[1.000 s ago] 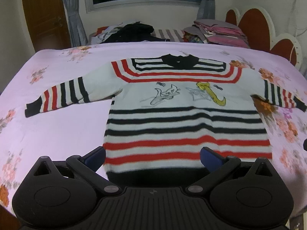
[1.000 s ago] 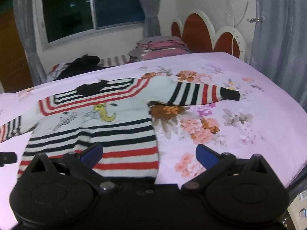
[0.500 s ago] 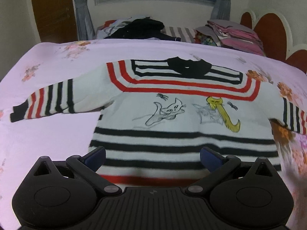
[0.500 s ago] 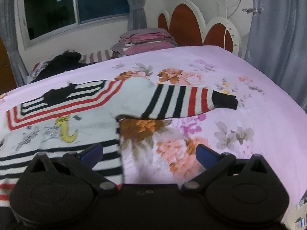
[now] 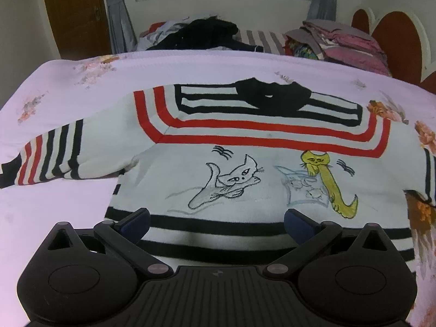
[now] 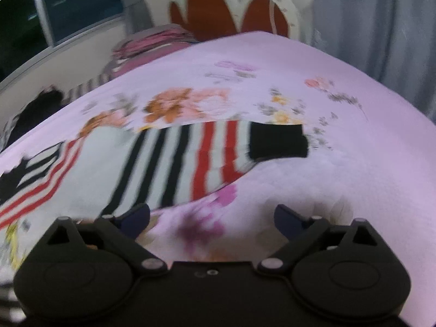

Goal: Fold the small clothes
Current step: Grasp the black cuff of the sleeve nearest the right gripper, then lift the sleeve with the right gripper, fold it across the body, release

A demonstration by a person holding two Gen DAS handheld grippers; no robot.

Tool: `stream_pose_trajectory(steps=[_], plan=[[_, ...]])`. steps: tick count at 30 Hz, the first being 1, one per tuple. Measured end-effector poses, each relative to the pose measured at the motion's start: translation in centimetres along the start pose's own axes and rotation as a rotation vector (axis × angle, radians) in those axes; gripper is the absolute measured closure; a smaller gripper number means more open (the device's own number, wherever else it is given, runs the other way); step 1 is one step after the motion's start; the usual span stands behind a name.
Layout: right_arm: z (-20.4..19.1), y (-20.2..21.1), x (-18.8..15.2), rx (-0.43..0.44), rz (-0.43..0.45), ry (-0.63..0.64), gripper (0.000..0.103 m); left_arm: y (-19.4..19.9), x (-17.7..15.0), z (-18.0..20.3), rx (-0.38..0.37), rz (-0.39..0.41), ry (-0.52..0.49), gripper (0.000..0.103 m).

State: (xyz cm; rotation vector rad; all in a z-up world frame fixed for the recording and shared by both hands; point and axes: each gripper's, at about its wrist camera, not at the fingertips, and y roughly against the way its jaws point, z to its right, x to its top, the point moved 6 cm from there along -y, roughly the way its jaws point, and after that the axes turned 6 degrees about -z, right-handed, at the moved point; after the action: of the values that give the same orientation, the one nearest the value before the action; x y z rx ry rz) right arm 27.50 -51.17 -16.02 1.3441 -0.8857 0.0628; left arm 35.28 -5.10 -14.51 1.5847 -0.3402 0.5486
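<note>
A small white sweater (image 5: pixel 245 179) with red and black stripes and two cat drawings lies flat and face up on the pink floral bedsheet (image 5: pixel 54 218). My left gripper (image 5: pixel 216 222) hovers open over its striped lower body with nothing between the fingers. In the blurred right wrist view the sweater's right sleeve (image 6: pixel 190 158) stretches out to its black cuff (image 6: pixel 278 140). My right gripper (image 6: pixel 212 218) hangs just below that sleeve, over the sheet. Its jaws are closing a little but stand wide, with nothing between them.
A heap of dark and light clothes (image 5: pixel 201 32) lies at the far side of the bed, next to a stack of folded pink and grey clothes (image 5: pixel 340 41). A red and white headboard (image 6: pixel 231 13) and grey curtains (image 6: pixel 381 27) stand on the right.
Both grippers moved forward and lower over the bed. The left went from the sweater's hem toward its chest. The right swung rightward off the body to the right sleeve.
</note>
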Motion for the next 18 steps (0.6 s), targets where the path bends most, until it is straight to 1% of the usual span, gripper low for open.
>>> stream_pose_trajectory(steps=[2,6,8,10,12,13,14,15,16,17,18], plan=[[0.9,-1.5,0.9,0.000,-0.014,-0.033,0.012,-0.5,0.2,0.1,0.011,-0.006,0.000,0.000],[2.3,-4.1,2.2,-0.012,-0.039,-0.095,0.015,-1.5,0.7,0.0,0.022,-0.023,0.007,0.000],[2.7,-5.5,2.7,-0.010,-0.048,-0.125,0.023,-1.7,1.0,-0.2,0.033,-0.022,0.008,0.000],[3.1,-6.6,3.1,-0.017,-0.044,-0.139,0.024,-1.8,1.3,-0.2,0.041,-0.013,0.001,0.000],[3.0,-6.9,3.5,-0.030,-0.013,-0.125,0.027,-1.8,1.6,-0.3,0.042,-0.002,-0.007,0.000],[2.9,-7.1,3.8,-0.042,-0.003,-0.111,0.036,-1.8,1.7,-0.4,0.041,0.002,-0.011,0.000],[2.9,-7.3,3.9,-0.049,0.002,-0.109,0.046,-1.8,1.8,-0.4,0.042,0.003,-0.015,0.000],[3.0,-7.3,4.1,-0.048,0.014,-0.107,0.052,-1.9,1.9,-0.5,0.045,0.003,-0.015,0.000],[2.9,-7.3,4.3,-0.036,0.021,-0.106,0.065,-1.9,2.0,-0.6,0.048,0.002,-0.013,0.000],[2.8,-7.4,4.4,-0.021,0.022,-0.105,0.074,-1.9,2.1,-0.6,0.043,0.006,-0.011,0.000],[2.7,-7.4,4.4,-0.008,0.025,-0.105,0.078,-1.8,2.2,-0.6,0.038,0.017,-0.008,0.000]])
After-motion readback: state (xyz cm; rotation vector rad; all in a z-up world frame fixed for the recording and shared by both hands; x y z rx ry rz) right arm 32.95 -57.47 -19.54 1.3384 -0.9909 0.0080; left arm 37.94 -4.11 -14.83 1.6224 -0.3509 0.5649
